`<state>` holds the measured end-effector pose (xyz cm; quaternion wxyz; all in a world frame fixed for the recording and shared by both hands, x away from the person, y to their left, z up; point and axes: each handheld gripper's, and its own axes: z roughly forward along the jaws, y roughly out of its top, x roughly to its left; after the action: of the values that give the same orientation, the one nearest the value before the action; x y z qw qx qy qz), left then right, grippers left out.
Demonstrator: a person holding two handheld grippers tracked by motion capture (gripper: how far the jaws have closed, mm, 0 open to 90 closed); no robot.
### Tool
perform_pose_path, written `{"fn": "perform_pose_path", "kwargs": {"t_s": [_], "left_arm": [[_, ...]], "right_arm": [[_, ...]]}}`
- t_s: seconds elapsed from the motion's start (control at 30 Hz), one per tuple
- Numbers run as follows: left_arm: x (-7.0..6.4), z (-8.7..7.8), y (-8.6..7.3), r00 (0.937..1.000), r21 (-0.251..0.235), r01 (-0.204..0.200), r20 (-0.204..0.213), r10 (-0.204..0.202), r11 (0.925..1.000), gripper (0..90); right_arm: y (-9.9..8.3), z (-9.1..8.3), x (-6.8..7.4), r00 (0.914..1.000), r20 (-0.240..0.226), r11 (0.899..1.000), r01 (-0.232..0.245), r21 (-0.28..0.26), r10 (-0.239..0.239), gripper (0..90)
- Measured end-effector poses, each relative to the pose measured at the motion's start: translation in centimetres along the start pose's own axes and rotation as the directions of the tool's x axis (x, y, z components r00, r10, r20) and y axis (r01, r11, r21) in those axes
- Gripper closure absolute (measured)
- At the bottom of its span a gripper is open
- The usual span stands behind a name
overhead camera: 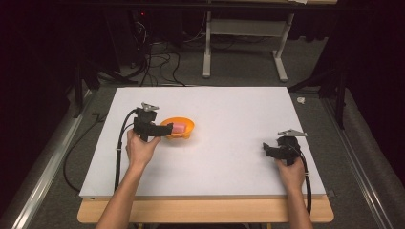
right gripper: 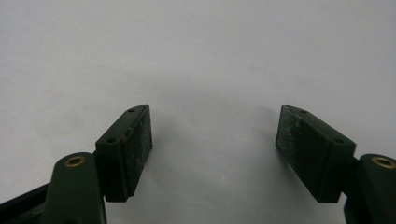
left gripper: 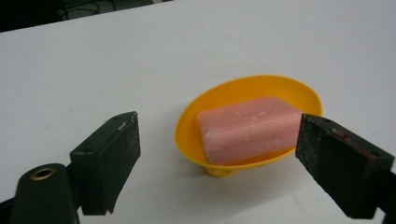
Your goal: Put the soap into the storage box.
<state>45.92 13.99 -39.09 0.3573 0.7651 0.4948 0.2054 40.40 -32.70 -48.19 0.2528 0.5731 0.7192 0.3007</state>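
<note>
Soap dish point(left gripper: 247, 91) between spread left gripper point(left gripper: 219, 158) jaws

Both forearms are bare, with no sleeves in sight, at the bottom of the high view. Each hand carries a black claw: the left claw point(overhead camera: 165, 130) and the right claw point(overhead camera: 265, 149). Each has a grey three-cornered plate on top and a black cable trailing back along the arm. Up close, the jaws are flat black rectangular blocks with scuffed, speckled faces, small screw holes and a brass-ringed hole at the base.
</note>
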Motion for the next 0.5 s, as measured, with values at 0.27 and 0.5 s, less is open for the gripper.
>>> {"fn": "perform_pose_path", "kwargs": {"t_s": [0.27,0.5], "left_arm": [[1.2,-1.2,-0.9,0.9997,-0.021,0.022,0.004,-0.022,0.9995,15.0],[2.3,-2.2,-1.5,0.9990,-0.039,0.044,-0.003,-0.044,0.9983,15.2]], "right_arm": [[0.0,0.0,0.0,1.0000,-0.001,1.000,0.000,0.001,0.000,27.6],[0.0,0.0,0.0,1.0000,0.000,1.000,0.000,0.000,0.000,27.6]]}}
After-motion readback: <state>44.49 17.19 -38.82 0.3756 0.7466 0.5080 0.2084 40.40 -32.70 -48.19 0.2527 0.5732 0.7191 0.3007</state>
